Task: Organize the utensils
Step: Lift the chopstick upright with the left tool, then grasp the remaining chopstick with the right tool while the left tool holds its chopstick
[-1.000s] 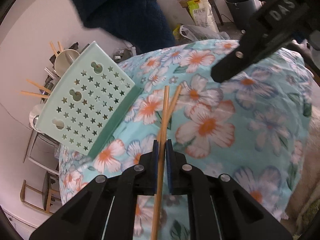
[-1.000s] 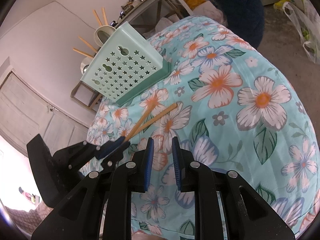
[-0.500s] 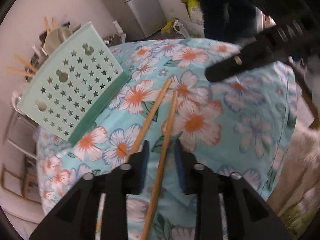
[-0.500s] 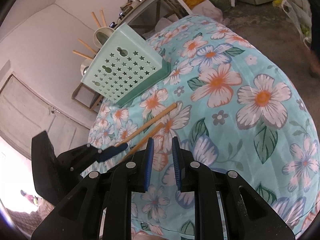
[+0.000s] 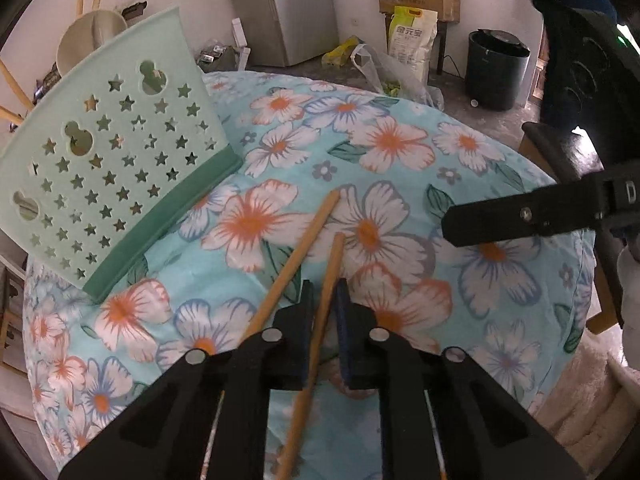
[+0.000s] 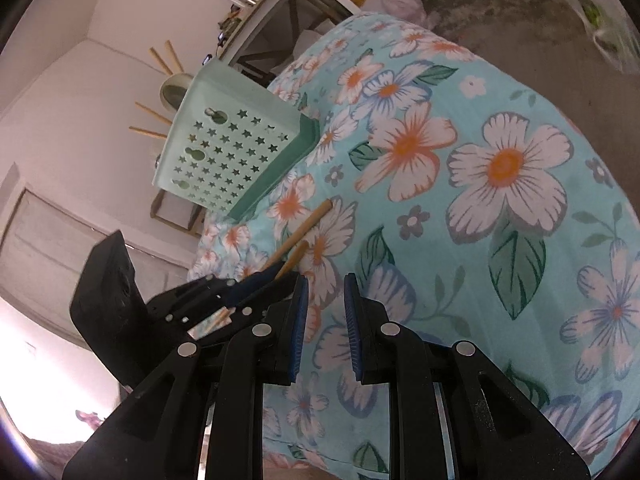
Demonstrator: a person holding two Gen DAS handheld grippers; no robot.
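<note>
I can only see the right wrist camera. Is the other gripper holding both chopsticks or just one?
Observer: Just one. In the left wrist view, the fingers of the left gripper have just closed on one chopstick.
Operator: Where's the other one?
Observer: The second chopstick lies on the flowery cloth, outside the fingers, just to their left in that view.
Operator: Is my gripper bumping them?
Observer: No. Seen from the left wrist, the right gripper is off to the right of both chopsticks and touches neither.
</note>
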